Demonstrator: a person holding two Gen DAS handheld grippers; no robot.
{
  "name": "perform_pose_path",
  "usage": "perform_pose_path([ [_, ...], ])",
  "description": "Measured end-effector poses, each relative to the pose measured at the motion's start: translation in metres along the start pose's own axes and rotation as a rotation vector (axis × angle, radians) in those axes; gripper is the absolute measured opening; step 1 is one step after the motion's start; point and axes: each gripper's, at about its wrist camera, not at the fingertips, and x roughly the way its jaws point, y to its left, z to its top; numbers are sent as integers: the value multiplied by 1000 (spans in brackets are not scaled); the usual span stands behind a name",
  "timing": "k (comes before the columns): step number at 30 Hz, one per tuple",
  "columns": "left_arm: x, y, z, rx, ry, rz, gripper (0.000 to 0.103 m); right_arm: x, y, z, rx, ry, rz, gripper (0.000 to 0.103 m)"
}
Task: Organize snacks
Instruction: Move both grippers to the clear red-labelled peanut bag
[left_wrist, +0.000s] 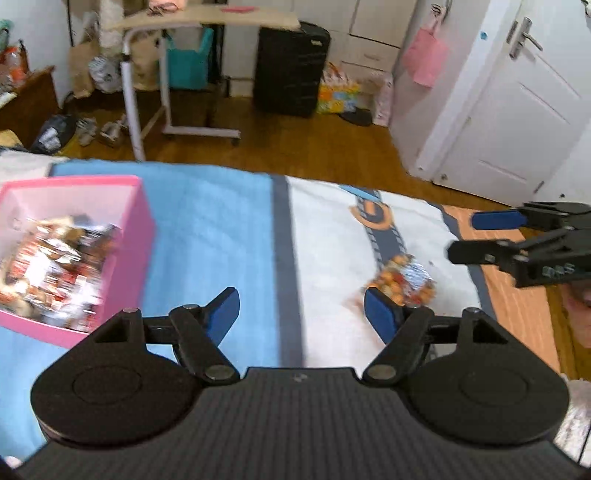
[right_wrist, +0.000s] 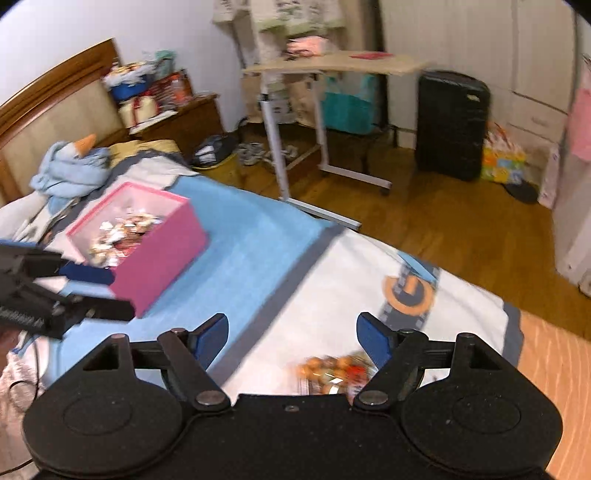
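Observation:
A pink box (left_wrist: 125, 236) (right_wrist: 162, 251) holding several snack packets stands on the blue part of the bed cover. One orange snack packet (left_wrist: 404, 280) (right_wrist: 332, 373) lies on the white part. My left gripper (left_wrist: 301, 314) is open over the cover, its right pad beside the packet, nothing between the pads. My right gripper (right_wrist: 291, 336) is open too and empty; the packet lies low by its right finger. In the left wrist view the right gripper (left_wrist: 465, 236) reaches in from the right edge. In the right wrist view the left gripper (right_wrist: 110, 291) is in front of the pink box.
The bed cover (left_wrist: 221, 229) ends at a wooden floor (left_wrist: 314, 147). Beyond stand a rolling side table (left_wrist: 207, 22), a black suitcase (left_wrist: 291, 66), bags and a white door (left_wrist: 517, 110). A bundled blue cloth (right_wrist: 70, 166) lies near the headboard.

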Motion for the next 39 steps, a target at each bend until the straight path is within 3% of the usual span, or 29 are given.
perform_pose_path([
  [7,57,-16,-18,-62,44,-91,72,57,-52,-35,36,89,-109,78],
  [9,75,-18,-23,-93,51,-112,72,74,-61,-42,19,105,-207,77],
  [13,102,-20,-31,-160,61,-161,71,94,-84,-48,5,124,-231,77],
  [17,122,-29,-40,-151,67,-186,70,101,-111,-55,92,97,-197,78],
  [21,142,-33,-46,-167,81,-204,63,107,-139,-71,202,113,-82,78],
  [24,156,-31,-52,-192,94,-217,55,112,-149,-85,291,145,56,80],
  [26,163,-29,-56,-205,108,-224,49,110,-145,-86,265,136,71,80],
  [29,173,-27,-61,-228,125,-244,36,112,-138,-84,274,136,189,82],
  [33,177,-22,-64,-256,114,-258,30,111,-107,-77,149,170,257,76],
  [36,180,-19,-66,-242,110,-235,30,112,-88,-74,21,166,144,76],
  [39,181,-17,-66,-254,114,-245,30,111,-97,-72,42,132,60,77],
])
